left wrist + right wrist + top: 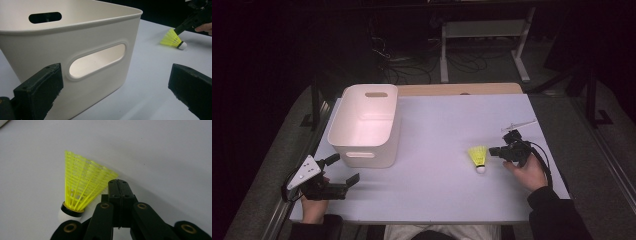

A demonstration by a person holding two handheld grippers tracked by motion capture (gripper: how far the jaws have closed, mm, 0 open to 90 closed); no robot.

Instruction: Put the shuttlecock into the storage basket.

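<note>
Both grippers are basically all matte black. The left gripper (343,171) has that grey three-cornered plate (305,171) on top, with a few small dark dots on it, and a black cable looping off its back end. Up close its jaws are chunky rectangular blocks with a rough, slightly crumbly-looking surface and tiny screw holes in the top faces. The right gripper (117,185) has flat black link arms pinned with brass-coloured rivets, and small screws in the jaw blocks. A thick black cable (542,160) curves around behind it. The person wears dark long sleeves (557,212) and light-coloured trousers.
</note>
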